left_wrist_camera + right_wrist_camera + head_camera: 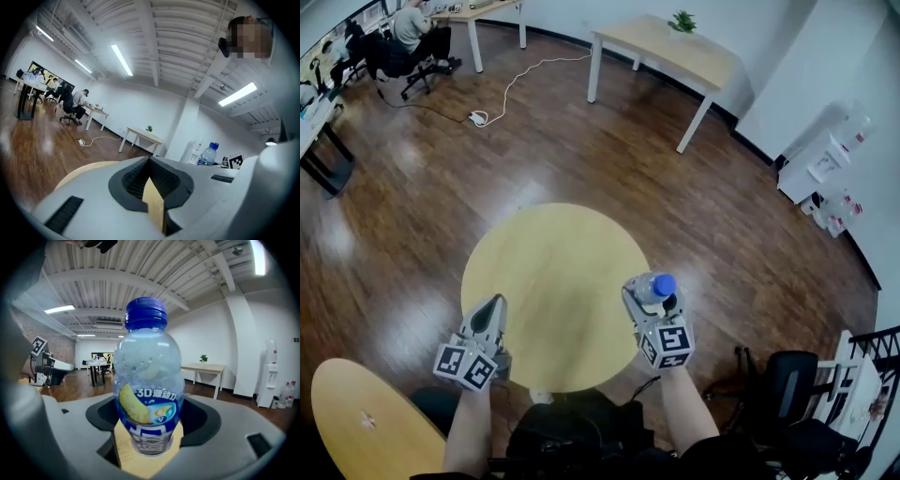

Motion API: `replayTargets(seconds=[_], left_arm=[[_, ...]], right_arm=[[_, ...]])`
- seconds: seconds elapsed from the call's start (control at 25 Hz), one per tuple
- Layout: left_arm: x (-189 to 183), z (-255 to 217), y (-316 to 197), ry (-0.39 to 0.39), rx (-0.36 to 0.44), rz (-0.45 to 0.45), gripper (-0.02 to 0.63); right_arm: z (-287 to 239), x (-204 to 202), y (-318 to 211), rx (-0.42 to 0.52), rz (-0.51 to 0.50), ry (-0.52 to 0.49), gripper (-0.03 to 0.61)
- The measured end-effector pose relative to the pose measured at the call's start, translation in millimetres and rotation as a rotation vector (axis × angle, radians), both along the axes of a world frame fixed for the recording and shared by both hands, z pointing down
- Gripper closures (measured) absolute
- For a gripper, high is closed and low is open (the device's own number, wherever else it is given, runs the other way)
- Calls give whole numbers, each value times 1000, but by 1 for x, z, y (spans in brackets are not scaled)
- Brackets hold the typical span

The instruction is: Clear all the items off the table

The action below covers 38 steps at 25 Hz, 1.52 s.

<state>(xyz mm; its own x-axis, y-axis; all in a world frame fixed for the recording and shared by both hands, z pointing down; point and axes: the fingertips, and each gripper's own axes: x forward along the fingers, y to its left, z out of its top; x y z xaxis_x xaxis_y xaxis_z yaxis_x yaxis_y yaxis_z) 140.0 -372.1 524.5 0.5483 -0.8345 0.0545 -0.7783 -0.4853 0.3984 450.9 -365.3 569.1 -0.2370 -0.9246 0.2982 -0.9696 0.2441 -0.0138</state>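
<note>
Bottle pinched upright in right gripper jaws at counter edge; left gripper jaws pressed together, empty. Carry-off step, seemingly; next, lift clear, keep level.

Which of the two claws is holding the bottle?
The right claw: the blue-capped bottle stands upright between its jaws, gripped near the base. The left claw is shut with nothing in it.
</note>
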Motion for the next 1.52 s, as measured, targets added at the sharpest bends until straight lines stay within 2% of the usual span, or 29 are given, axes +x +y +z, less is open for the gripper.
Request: replayTargets(seconds=[0.2,0.36,0.6,0.84,1.04,1.12,1.32,1.52], left_arm=[[7,33,-2,-34,-80,1,614],[0,52,-8,-3,-148,-32,614],[-11,66,-1,-4,-188,-55,612],[-14,63,5,-19,-190,-57,612],[-6,63,12,16,-189,-59,613],[-4,53,11,42,-169,-57,614],[-11,27,12,72,-104,-70,612],[-18,17,22,107,-71,-89,614]], right_arm=[[40,-15,-16,-55,-35,-11,206],[70,-24,-28,-101,-63,-4,206],[113,-28,-15,-156,-37,-3,206],[113,-31,-6,-89,-28,-3,204],[119,-27,-6,-119,-10,-3,198],[117,-25,-6,-124,4,-22,155],[101,-27,-1,-98,4,-35,155],[74,-23,14,-44,27,-4,155]])
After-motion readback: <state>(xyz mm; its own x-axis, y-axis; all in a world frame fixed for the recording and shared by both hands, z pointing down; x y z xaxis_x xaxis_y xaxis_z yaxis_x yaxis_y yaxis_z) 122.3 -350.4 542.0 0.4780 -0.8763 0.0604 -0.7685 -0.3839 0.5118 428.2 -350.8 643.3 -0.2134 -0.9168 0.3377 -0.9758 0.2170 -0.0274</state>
